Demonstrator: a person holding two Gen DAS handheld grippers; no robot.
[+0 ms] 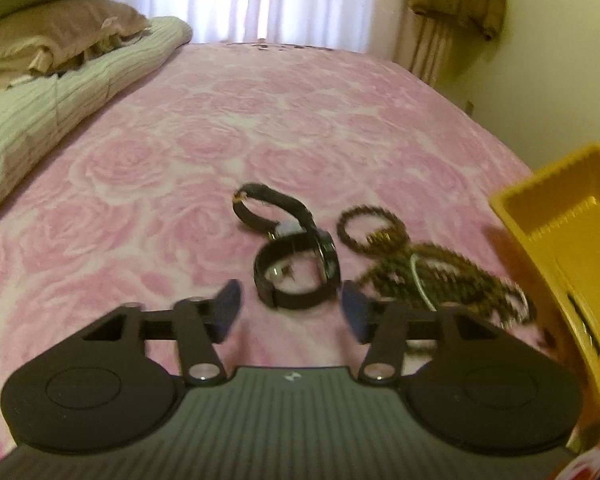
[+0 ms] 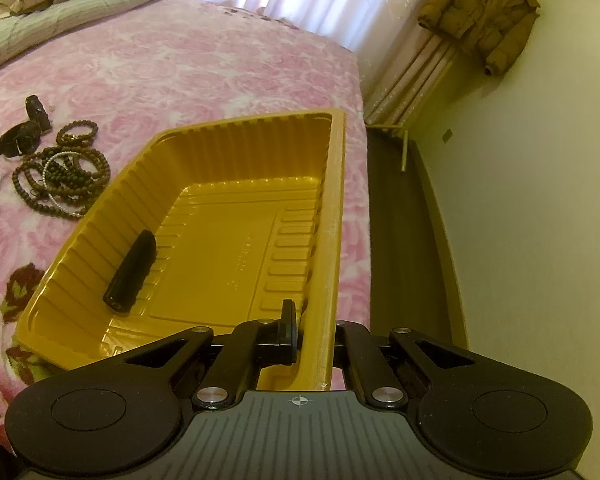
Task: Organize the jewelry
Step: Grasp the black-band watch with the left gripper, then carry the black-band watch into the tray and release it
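Observation:
A black wristwatch [image 1: 296, 276] lies on the pink rose bedspread, just ahead of my open left gripper [image 1: 290, 312]; its band sits between the fingertips' line. Brown beaded bracelets [image 1: 432, 272] with a thin silver bangle lie in a heap to its right. In the right wrist view the watch [image 2: 20, 136] and the beads [image 2: 64, 172] lie left of a yellow plastic tray [image 2: 140, 184]. My right gripper [image 2: 314, 332] is shut on the tray's right wall. A black oblong object [image 2: 130, 276] lies inside the tray.
A folded green quilt [image 1: 52, 104] and pillows [image 1: 48, 36] lie at the bed's far left. The tray [image 1: 560, 256] stands at the right of the left wrist view. The bed's right edge [image 2: 364, 208] drops to a dark floor. A brown jacket [image 2: 480, 12] hangs on the wall.

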